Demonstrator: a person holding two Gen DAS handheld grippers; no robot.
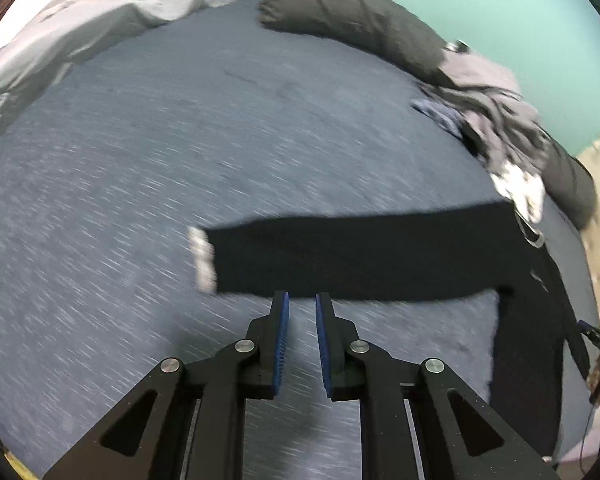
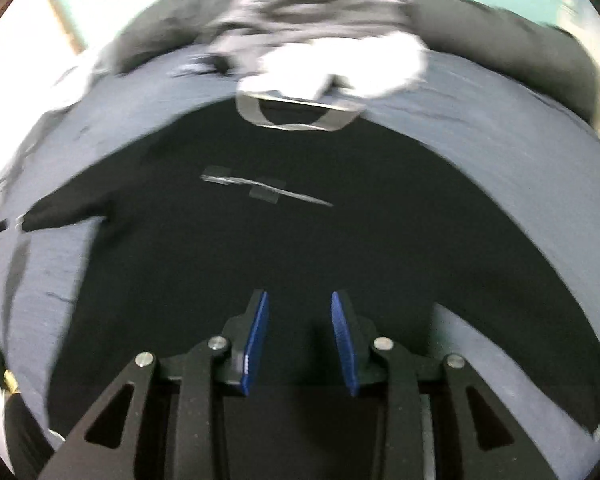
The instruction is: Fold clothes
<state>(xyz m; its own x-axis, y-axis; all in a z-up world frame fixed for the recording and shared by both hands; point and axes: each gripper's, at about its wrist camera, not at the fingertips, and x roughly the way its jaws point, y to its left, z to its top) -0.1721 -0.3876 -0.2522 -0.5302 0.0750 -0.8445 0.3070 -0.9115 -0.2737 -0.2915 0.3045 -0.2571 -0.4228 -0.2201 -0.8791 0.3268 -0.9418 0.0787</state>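
Black long-sleeve shirt (image 2: 300,248) flat on bed, front up, sleeves spread, grey collar.

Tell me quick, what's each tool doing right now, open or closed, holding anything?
Left tool: open, holding nothing, just short of the black shirt's sleeve.
Right tool: open, holding nothing, over the black shirt.

I see a bed (image 1: 220,128) covered in a blue-grey sheet. On it a black long-sleeved shirt (image 2: 300,240) lies flat, one sleeve (image 1: 360,256) stretched sideways. A heap of grey and white clothes (image 2: 324,40) sits by its collar, a dark pillow (image 1: 352,12) beyond, a pale grey blanket (image 1: 100,24) bunched along the far edge
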